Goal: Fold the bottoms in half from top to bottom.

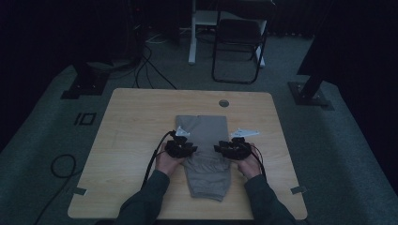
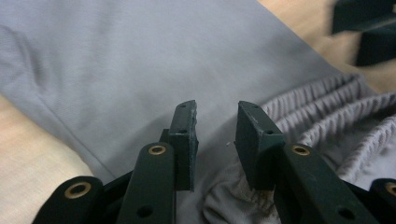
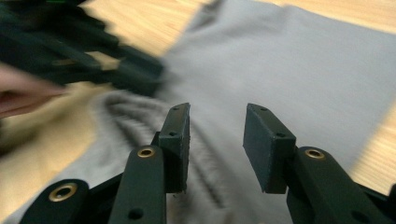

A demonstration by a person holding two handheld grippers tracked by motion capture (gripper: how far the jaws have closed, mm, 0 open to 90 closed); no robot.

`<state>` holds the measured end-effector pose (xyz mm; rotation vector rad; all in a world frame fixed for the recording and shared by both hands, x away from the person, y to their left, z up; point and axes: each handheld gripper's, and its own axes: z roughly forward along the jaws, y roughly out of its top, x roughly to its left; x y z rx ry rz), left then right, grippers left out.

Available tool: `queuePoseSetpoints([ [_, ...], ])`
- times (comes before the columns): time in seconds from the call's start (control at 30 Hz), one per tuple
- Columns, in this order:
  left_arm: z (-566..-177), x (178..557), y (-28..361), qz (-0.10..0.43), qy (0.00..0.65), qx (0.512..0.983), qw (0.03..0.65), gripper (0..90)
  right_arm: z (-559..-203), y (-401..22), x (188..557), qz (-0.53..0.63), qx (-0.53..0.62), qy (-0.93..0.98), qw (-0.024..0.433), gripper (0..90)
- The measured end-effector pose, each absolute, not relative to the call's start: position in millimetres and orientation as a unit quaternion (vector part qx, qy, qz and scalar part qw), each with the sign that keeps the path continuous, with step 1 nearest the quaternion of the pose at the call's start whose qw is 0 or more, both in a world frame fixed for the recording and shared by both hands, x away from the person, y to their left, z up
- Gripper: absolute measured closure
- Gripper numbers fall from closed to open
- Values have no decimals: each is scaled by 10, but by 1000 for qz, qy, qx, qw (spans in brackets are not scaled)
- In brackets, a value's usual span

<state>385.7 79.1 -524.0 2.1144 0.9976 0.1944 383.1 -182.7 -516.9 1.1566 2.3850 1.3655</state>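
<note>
Two grippers over a folded grey garment (image 1: pixel 205 150) lying mid-table, nearer the person's edge, on a wooden table (image 1: pixel 126 140). Garment's ribbed waistband (image 2: pixel 327 109) sits between the two hands. Left gripper (image 2: pixel 215 135): jaws spread apart, nothing pinched, grey cloth seen through the gap, pads just above it. Right gripper (image 3: pixel 215 140): jaws likewise spread, no cloth between the pads, ribbed band below them. In the high view, left gripper (image 1: pixel 180 147) at the garment's left edge, right gripper (image 1: pixel 233 148) at its right edge. Folding chair (image 1: pixel 239 42) on the floor beyond the table
</note>
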Motion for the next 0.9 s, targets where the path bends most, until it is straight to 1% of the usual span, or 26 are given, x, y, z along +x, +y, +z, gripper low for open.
queuePoseSetpoints([
  [0.13, -5219, 3722, 798, 67, 380, 833, 396, 667, -5288, -1830, 3867, 409, 424, 804, 74, 625],
  [0.27, -5211, 3623, 794, 62, 366, 842, 391, 662, -5357, -1852, 3839, 394, 429, 811, 60, 629],
  [0.4, -5216, 3560, 795, 58, 357, 848, 388, 642, -5357, -1856, 3783, 391, 414, 821, 45, 630],
  [0.43, -5222, 3543, 804, 65, 354, 851, 382, 637, -5344, -1852, 3731, 396, 397, 827, 27, 633],
  [0.5, -5239, 3549, 828, 71, 360, 850, 378, 635, -5332, -1843, 3669, 403, 370, 837, 13, 632],
  [0.67, -5370, 3571, 823, 72, 366, 862, 342, 637, -5398, -1816, 3604, 370, 361, 855, 44, 574],
  [0.8, -5403, 3574, 812, 79, 366, 859, 350, 648, -5429, -1806, 3599, 373, 364, 852, 50, 566],
  [0.9, -5415, 3636, 803, 89, 371, 855, 353, 650, -5433, -1764, 3620, 367, 358, 856, 68, 559],
])
